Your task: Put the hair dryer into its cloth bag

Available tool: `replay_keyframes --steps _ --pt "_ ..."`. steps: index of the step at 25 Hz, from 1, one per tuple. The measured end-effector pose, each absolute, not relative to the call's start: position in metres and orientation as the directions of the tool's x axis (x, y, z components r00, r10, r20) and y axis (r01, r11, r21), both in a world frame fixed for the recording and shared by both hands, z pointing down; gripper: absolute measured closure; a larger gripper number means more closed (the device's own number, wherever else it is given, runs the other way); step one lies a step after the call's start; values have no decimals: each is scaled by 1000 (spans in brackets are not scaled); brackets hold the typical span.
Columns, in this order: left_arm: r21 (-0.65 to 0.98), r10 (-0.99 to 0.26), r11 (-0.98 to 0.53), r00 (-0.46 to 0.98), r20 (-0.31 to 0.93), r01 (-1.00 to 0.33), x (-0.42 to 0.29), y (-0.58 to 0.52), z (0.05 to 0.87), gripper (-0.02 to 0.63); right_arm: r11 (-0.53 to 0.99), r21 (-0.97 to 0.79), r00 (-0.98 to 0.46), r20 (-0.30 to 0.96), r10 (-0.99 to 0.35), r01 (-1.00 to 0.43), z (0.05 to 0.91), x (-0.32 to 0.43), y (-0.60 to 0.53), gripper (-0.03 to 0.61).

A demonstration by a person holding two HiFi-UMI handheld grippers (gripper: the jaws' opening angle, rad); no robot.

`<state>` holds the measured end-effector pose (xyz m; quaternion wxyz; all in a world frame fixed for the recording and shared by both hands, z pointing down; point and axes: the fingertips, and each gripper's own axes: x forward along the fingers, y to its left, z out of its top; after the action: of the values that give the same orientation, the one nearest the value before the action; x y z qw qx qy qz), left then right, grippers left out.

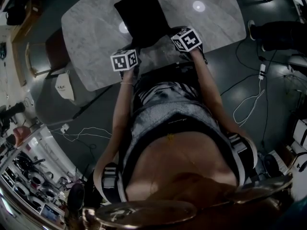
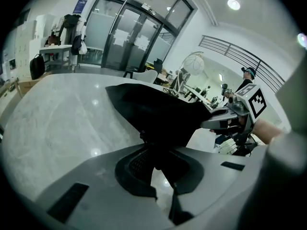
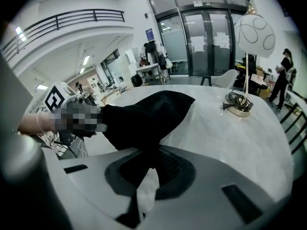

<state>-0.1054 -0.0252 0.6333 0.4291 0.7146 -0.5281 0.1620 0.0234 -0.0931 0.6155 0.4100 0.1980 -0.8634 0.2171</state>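
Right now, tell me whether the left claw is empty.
No, the left claw is shut on the near edge of the black cloth bag, which it lifts off the marble table.

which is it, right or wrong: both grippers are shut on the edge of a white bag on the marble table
Wrong: the bag is black, not white, as the head view shows. The left gripper and right gripper are indeed shut on its edge, on the marble table.
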Motion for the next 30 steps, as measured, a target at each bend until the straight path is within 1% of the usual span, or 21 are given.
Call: replay_keyframes --steps 6,12,30 --pt "405 -589 -69 365 721 -912 -112 -12 654 604 827 -196 -544 826 -150 -527 631 34 -89 511" --pt "390 -553 -70 361 751 -918 -111 -2 671 604 808 -229 -526 842 -115 -543 648 41 -81 511" --pt "402 -477 -52 376 795 -914 -104 8 702 604 797 -266 -502 863 -53 -542 685 49 -75 511"
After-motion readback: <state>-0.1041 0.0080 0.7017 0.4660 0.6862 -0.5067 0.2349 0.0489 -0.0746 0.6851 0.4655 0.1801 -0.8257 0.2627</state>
